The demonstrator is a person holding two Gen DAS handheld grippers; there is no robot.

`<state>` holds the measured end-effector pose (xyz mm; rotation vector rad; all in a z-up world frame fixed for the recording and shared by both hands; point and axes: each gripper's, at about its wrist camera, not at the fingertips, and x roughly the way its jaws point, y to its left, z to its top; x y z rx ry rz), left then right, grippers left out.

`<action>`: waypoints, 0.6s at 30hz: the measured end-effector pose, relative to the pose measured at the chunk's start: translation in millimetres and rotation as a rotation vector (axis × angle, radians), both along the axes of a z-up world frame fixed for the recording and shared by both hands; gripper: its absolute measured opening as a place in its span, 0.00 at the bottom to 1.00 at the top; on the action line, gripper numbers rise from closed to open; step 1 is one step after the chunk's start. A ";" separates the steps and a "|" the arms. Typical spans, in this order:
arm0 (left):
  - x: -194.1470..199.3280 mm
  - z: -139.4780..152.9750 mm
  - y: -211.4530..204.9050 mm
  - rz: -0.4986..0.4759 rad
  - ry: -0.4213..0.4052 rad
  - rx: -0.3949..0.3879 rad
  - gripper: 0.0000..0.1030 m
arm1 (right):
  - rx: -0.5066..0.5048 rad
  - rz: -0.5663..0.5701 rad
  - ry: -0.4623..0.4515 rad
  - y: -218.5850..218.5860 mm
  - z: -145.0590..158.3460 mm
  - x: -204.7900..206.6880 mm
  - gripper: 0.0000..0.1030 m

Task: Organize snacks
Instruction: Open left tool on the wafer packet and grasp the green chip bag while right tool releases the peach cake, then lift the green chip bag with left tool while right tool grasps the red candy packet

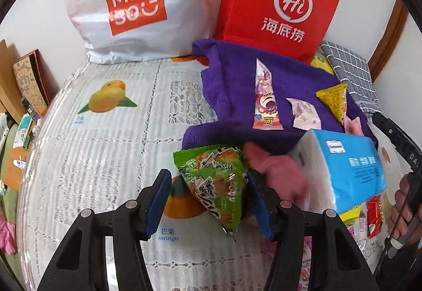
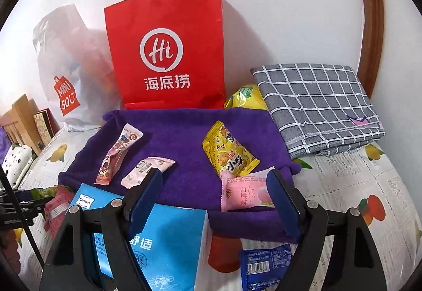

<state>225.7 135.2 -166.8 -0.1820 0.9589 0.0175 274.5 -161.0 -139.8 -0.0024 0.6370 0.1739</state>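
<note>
While the left gripper (image 1: pixel 208 201) pinches a green snack packet (image 1: pixel 215 187) just off the purple towel (image 2: pixel 184 143), four packets already lie on that towel: a long pink one (image 2: pixel 116 154), a small pale one (image 2: pixel 147 169), a yellow one (image 2: pixel 229 156) and a peach-pink one (image 2: pixel 248 193). More seem left: a blue packet (image 2: pixel 263 264) and red ones (image 1: pixel 374 214) sit on the desk's near edge beside a tissue pack (image 2: pixel 168 235). At the far edge, a red paper bag (image 2: pixel 166 53) and white plastic bag (image 1: pixel 126 6) stand, contents hidden. The right gripper (image 2: pixel 219 201) is spread, empty.
</note>
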 end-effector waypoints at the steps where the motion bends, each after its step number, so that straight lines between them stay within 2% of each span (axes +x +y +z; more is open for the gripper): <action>1: 2.2 -3.4 -0.5 0.001 0.005 -0.003 0.54 | 0.000 0.000 0.002 0.4 -0.3 -0.1 0.79; 8: 7.0 -13.8 -11.4 0.005 0.003 0.042 0.54 | 0.019 0.006 -0.007 -0.7 3.7 -2.9 0.79; 11: 4.4 -12.5 -16.0 -0.005 -0.024 0.063 0.45 | 0.025 0.015 -0.007 -0.9 5.5 -4.7 0.79; 13: 4.3 -11.6 -16.2 -0.005 -0.030 0.060 0.43 | 0.023 0.031 0.004 0.2 4.5 -4.5 0.79; 18: 0.5 -3.7 -17.0 -0.015 -0.068 0.049 0.42 | 0.027 0.089 0.051 2.7 -0.8 -6.9 0.69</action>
